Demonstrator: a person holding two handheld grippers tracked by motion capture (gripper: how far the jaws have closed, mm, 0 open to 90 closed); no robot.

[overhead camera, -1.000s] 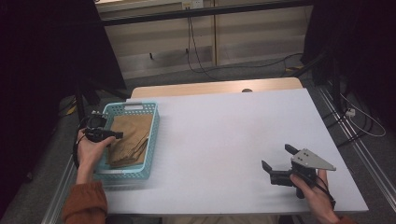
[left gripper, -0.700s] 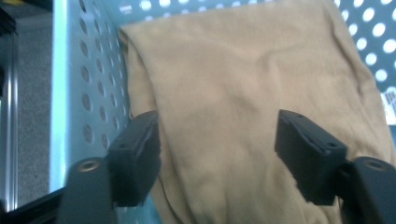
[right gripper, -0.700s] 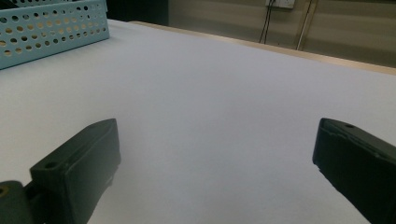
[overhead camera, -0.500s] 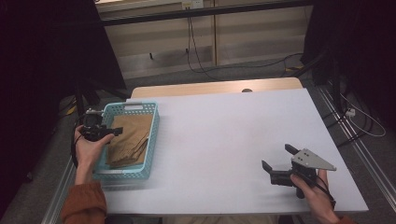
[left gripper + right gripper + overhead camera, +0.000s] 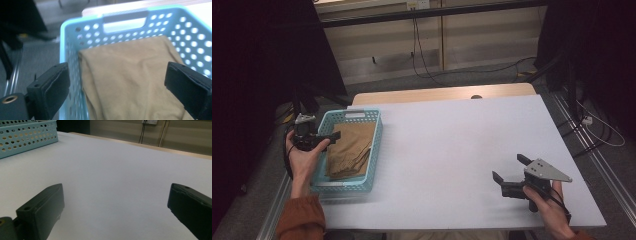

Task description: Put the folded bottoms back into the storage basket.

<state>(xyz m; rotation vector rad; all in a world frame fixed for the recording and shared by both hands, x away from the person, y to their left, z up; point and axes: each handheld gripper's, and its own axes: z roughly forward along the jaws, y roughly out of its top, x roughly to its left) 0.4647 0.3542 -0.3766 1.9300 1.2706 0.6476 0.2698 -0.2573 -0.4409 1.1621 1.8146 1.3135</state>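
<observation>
The left claw hovers at the left rim of the turquoise basket, its jaws having just been opening, now spread wide with nothing between them. Below and ahead lies the folded tan cloth, inside the basket. The right claw gapes empty over the white counter, well apart.

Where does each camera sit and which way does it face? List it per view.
High view: above the person's side, looking forward and down on the table; both forearms, left tool, right tool.
Left gripper view: on the left tool, looking down into the basket at the tan cloth; open jaws, which have just been opening.
Right gripper view: low, looking across the table; open jaws.
Shared: all three show the basket.
</observation>
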